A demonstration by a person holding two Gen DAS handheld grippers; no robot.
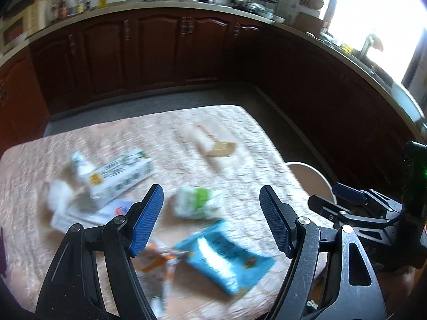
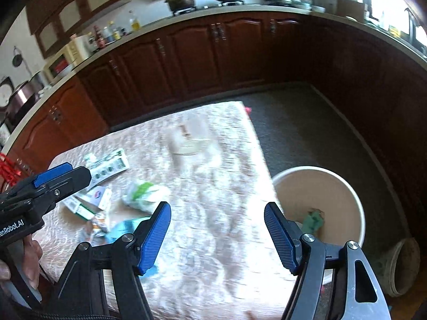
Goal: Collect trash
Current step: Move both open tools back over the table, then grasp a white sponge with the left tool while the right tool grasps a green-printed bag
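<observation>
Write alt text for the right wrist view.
Open right tongs with nothing between them hover over a table covered in a pale patterned cloth. To their left lie crumpled wrappers and a small box; at the table's right edge stands a round bin holding a green scrap.

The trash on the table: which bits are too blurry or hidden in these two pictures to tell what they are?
- Print on the white carton: left wrist view, motion blur.
- Orange wrapper: left wrist view, partly behind the left gripper finger.
- Blue packet: right wrist view, mostly hidden by the right gripper finger.
- Green scrap in the bucket: too small to identify.
</observation>
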